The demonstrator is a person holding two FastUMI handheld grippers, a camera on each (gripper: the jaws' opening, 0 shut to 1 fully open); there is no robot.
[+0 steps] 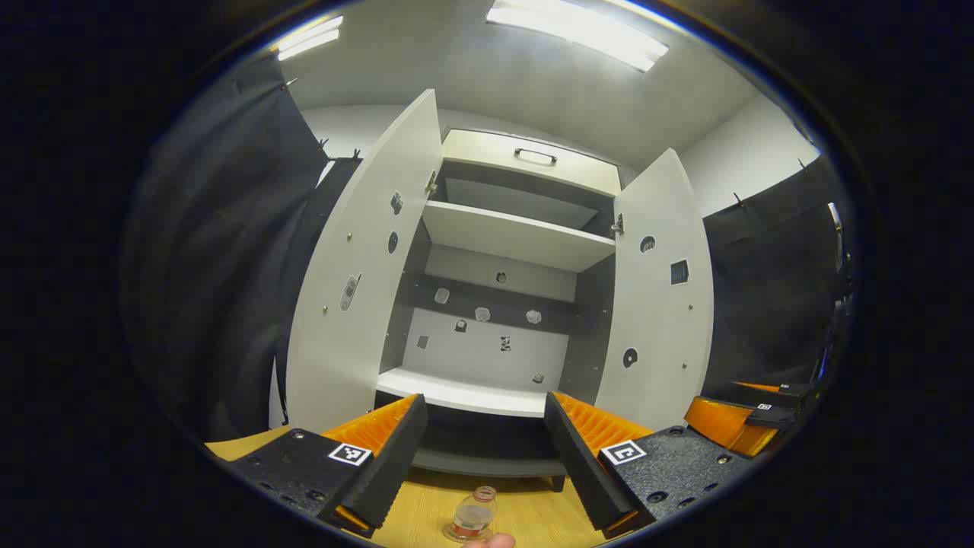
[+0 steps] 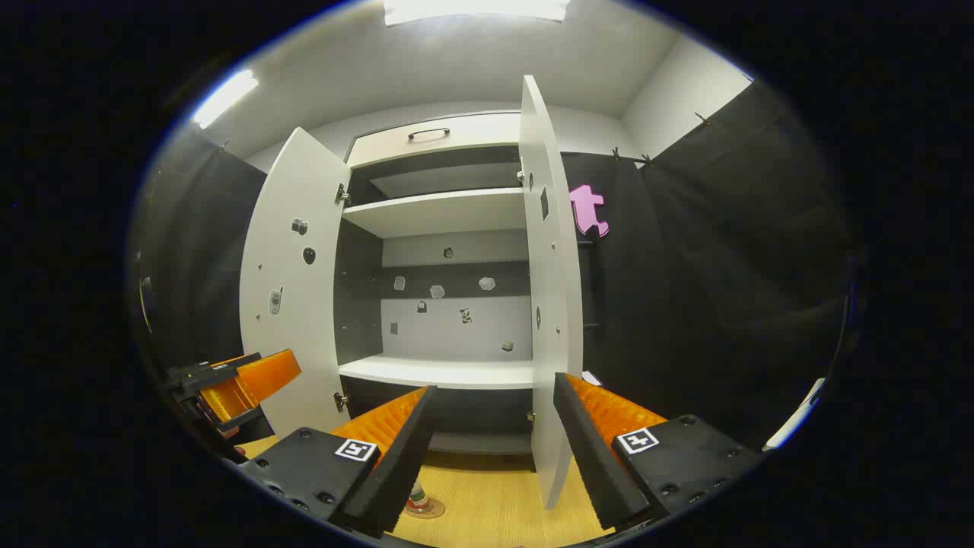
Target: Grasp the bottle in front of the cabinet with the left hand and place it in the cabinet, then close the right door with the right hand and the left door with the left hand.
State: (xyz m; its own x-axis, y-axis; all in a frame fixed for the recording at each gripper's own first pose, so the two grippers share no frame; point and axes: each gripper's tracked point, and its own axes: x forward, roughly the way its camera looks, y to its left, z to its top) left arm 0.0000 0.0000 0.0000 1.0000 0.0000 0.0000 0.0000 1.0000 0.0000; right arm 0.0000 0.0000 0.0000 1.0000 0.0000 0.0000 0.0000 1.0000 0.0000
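The first step is not done yet: the bottle stands on the wood floor in front of the cabinet, both doors wide. The left gripper is open above it and should drop down around it. The bottle is small, clear, with a red band. The right gripper waits open

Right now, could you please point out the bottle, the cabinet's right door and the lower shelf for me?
bottle (image 1: 473, 517): left gripper view, on its clear body below the neck.
right door (image 1: 658, 304): left gripper view, on its pale inner face.
lower shelf (image 2: 449, 373): right gripper view, on its bare top surface.
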